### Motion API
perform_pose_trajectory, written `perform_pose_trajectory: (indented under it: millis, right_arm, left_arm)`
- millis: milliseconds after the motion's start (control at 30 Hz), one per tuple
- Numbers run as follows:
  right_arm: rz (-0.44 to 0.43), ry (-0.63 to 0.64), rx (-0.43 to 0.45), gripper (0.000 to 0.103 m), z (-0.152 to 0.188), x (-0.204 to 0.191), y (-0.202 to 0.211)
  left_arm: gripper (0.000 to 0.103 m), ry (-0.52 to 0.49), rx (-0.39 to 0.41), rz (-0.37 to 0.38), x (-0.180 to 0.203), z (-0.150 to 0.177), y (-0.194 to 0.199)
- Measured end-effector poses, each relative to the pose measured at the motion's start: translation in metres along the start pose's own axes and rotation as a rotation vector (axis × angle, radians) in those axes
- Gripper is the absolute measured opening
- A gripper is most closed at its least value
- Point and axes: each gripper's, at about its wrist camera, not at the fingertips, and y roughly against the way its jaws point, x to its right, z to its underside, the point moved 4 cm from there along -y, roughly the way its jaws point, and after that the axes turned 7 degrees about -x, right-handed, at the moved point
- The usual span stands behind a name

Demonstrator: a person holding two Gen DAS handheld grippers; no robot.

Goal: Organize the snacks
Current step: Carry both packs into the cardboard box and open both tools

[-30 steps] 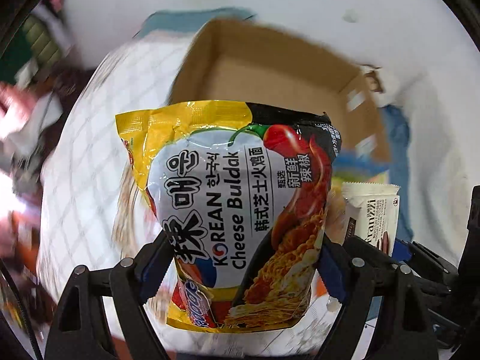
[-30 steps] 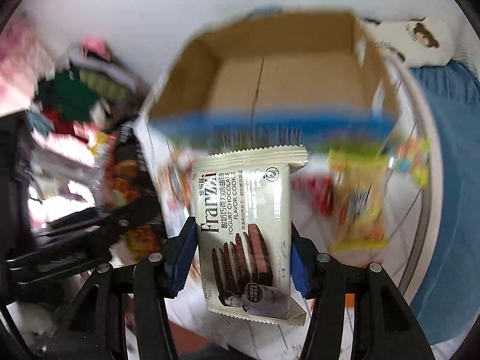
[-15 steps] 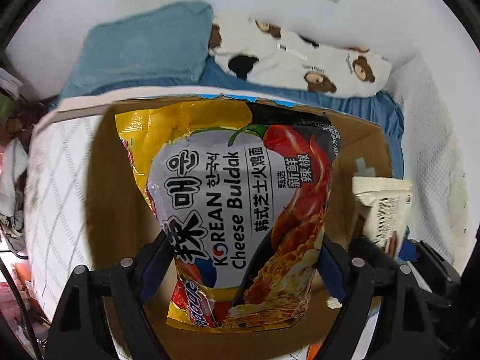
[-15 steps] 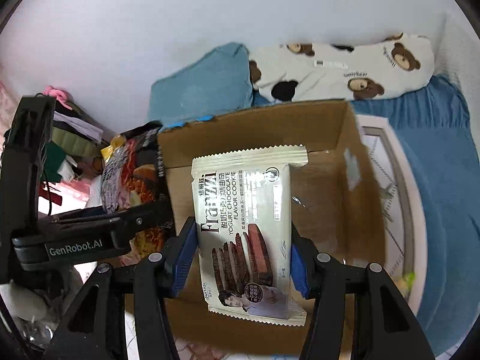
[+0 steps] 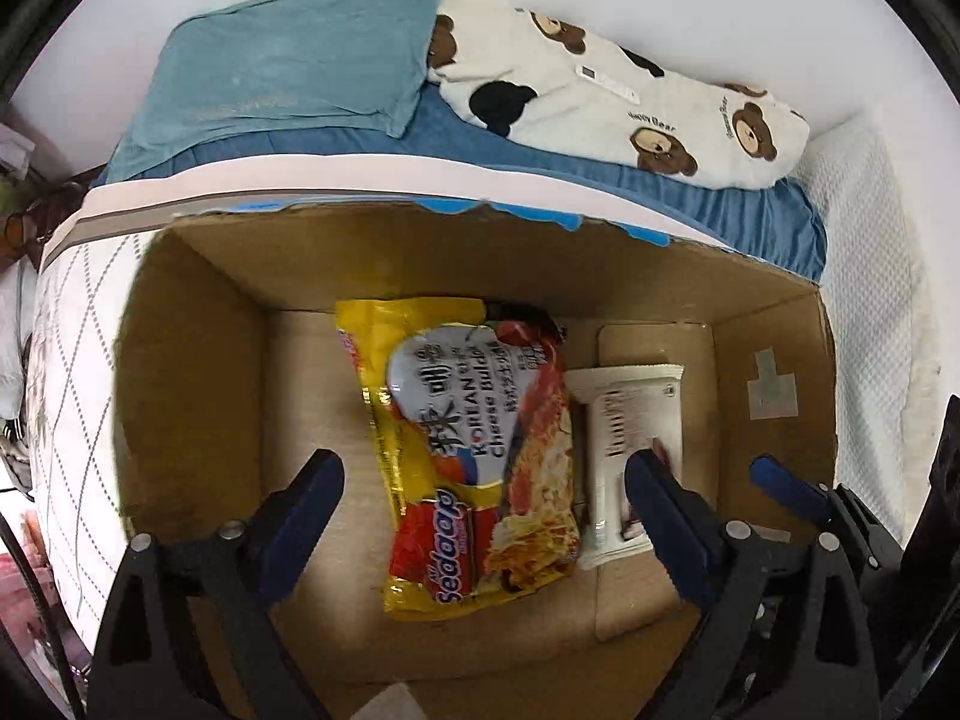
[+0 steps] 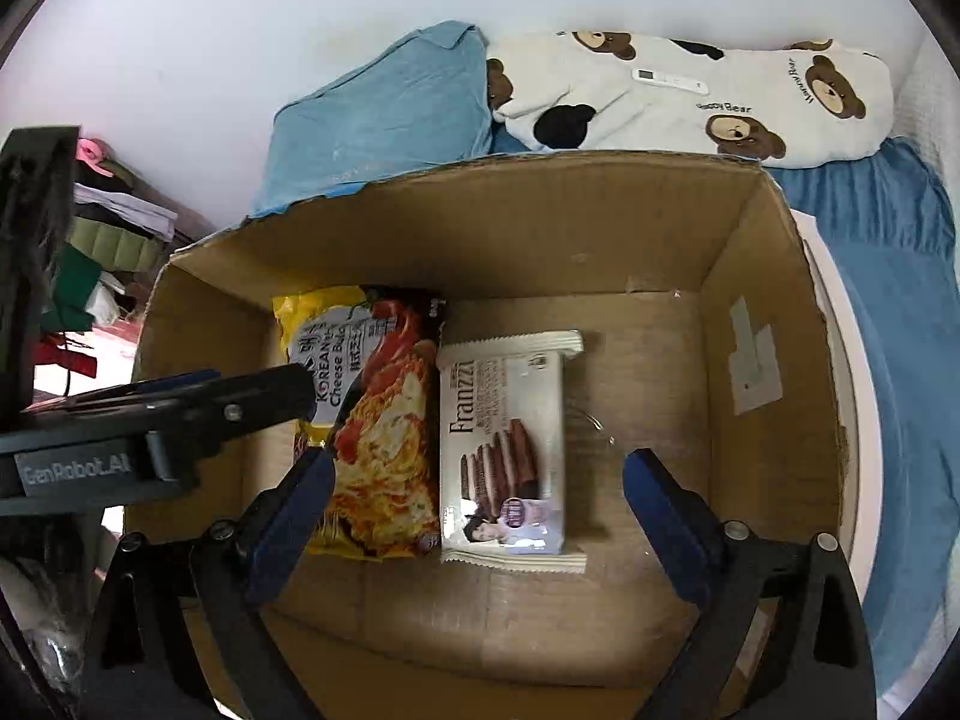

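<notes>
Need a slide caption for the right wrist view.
Open right tongs above Franzzi cookie pack beside noodle packet in cardboard box.

The crinkled yellow noodle packet (image 5: 474,450) has red parts; the flat cream wafer packet (image 6: 504,450) shows brown wafers.

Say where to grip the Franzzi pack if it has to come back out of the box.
Grip the Franzzi pack across its short width, on its long sides, coming straight down from above. It lies flat on the box floor, so only a top approach works. Its left long side lies against the noodle bag, so that finger must wedge in; the right side is free. Both the right gripper and the left gripper are open.
</notes>
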Motion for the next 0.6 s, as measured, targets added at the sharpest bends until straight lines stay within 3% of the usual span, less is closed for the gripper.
perform_pose_trajectory:
  millis: [333,600]
  right_arm:
    - [0.069,-0.012,0.002,0.099,0.023,-0.002,0.016]
    - [0.111,0.000,0.065,0.099,0.047,-0.003,0.040]
  left_arm:
    - [0.096,0.033,0.075,-0.055,-0.006,0.038,0.003]
    - [0.096,0.026,0.174,-0.111,-0.008,0.074,0.027]
